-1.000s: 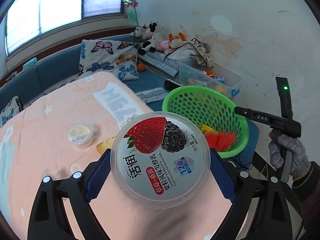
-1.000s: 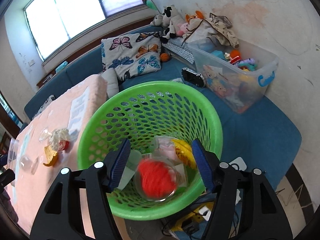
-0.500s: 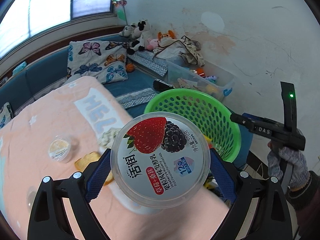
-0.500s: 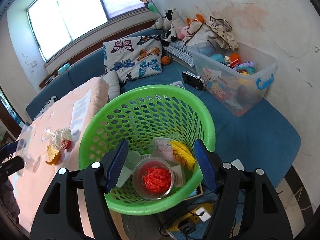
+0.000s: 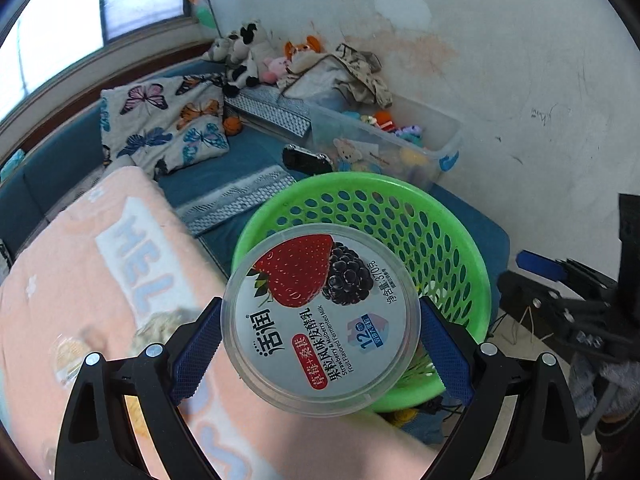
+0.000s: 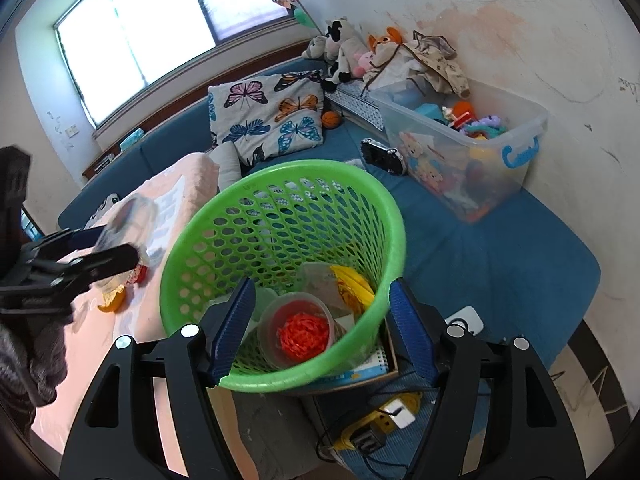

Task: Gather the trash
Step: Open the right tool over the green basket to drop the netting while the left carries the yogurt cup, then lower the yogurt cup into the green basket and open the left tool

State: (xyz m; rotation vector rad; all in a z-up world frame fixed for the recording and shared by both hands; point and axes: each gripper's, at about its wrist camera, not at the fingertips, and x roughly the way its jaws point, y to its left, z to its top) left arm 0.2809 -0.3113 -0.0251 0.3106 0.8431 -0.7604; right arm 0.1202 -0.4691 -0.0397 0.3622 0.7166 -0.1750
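My left gripper (image 5: 320,332) is shut on a round yogurt tub (image 5: 320,316) with a strawberry and blackberry lid, held in front of the near rim of the green mesh basket (image 5: 452,236). In the right wrist view the basket (image 6: 376,196) holds a clear cup of red shreds (image 6: 298,330) and a yellow wrapper (image 6: 352,284). My right gripper (image 6: 322,324) is open and empty, over the basket's near rim. The left gripper and the tub (image 6: 128,216) show blurred at the left of that view.
A pink blanket-covered table (image 5: 120,240) carries a crumpled wrapper (image 5: 160,326) and a small clear cup (image 5: 70,354). A clear toy bin (image 6: 472,148) and a butterfly pillow (image 6: 272,112) lie on the blue couch. A power strip (image 6: 384,420) lies on the floor.
My left gripper has carried the yogurt tub right, from over the table to the basket's near rim. The right gripper has drawn back a little from the basket.
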